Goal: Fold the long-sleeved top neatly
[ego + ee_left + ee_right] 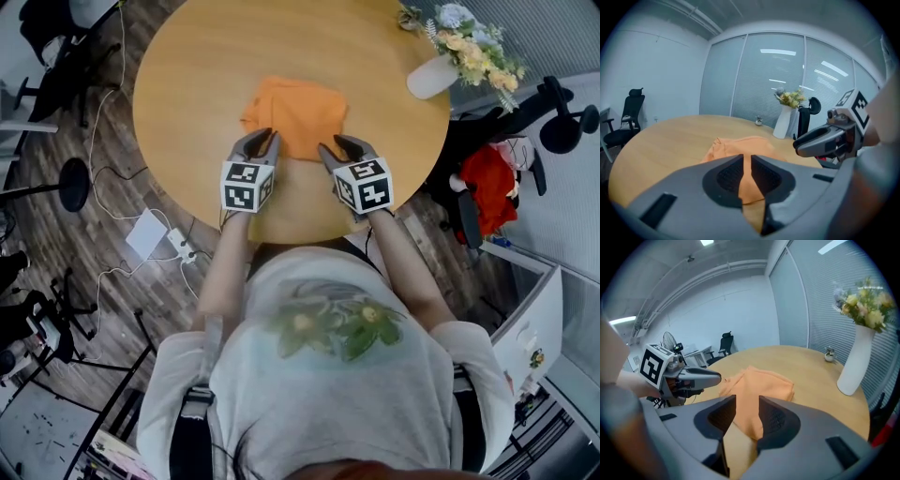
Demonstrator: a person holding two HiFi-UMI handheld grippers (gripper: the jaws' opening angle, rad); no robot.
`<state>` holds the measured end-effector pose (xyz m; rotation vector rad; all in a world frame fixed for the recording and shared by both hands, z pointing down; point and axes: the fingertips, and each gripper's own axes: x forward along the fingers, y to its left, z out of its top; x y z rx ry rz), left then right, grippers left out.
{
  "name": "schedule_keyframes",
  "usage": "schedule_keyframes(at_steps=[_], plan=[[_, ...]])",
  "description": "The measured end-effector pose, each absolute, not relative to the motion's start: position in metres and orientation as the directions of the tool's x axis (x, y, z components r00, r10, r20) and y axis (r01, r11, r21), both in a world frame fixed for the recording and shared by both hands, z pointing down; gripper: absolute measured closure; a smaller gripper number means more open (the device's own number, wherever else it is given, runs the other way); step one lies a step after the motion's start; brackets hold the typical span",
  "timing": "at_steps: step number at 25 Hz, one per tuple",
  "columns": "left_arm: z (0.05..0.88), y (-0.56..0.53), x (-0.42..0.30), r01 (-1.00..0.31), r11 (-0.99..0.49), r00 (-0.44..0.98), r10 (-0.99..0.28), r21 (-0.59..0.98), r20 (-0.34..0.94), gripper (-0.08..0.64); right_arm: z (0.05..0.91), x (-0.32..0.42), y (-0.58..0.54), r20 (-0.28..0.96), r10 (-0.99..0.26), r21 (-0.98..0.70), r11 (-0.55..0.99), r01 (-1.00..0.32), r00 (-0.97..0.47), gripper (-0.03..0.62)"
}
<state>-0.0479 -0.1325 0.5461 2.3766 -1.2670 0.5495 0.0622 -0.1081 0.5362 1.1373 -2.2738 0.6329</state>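
The orange long-sleeved top lies folded into a small block on the round wooden table, a little right of centre. Both grippers hover side by side over its near edge, lifted clear of the cloth. My left gripper is shut, its jaws almost together with nothing in them; the top shows just beyond. My right gripper is open and empty, with the top lying ahead of it. Each gripper view also catches the other gripper at its edge.
A white vase of flowers stands at the table's far right edge, with a small ornament behind it. Off the table to the right are a black chair and a red cloth. Cables and a white power box lie on the floor at the left.
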Motion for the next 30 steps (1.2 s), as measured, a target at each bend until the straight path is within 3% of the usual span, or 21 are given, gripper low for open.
schedule_keyframes(at_steps=[4, 7, 11, 25, 30], plan=[[0.509, -0.116, -0.045, -0.839, -0.538, 0.510, -0.723, 0.084, 0.466, 0.525, 0.500, 0.063, -0.096, 0.556, -0.657, -0.182, 0.502, -0.845, -0.510, 0.448], [0.487, -0.101, -0.043, -0.833, -0.551, 0.513, -0.737, 0.048, 0.441, 0.525, 0.476, 0.064, -0.084, 0.509, -0.706, -0.170, 0.479, -0.861, -0.493, 0.523], [0.467, -0.078, -0.042, -0.825, -0.564, 0.526, -0.741, 0.038, 0.417, 0.537, 0.451, 0.062, -0.065, 0.461, -0.755, -0.151, 0.451, -0.880, -0.466, 0.555], [0.417, -0.010, -0.024, -0.798, -0.602, 0.569, -0.731, 0.038, 0.377, 0.555, 0.411, 0.050, -0.003, 0.384, -0.806, -0.103, 0.448, -0.888, -0.451, 0.574], [0.407, 0.004, -0.021, -0.787, -0.615, 0.548, -0.735, -0.050, 0.400, 0.555, 0.395, 0.045, 0.009, 0.360, -0.810, -0.099, 0.459, -0.883, -0.462, 0.574]])
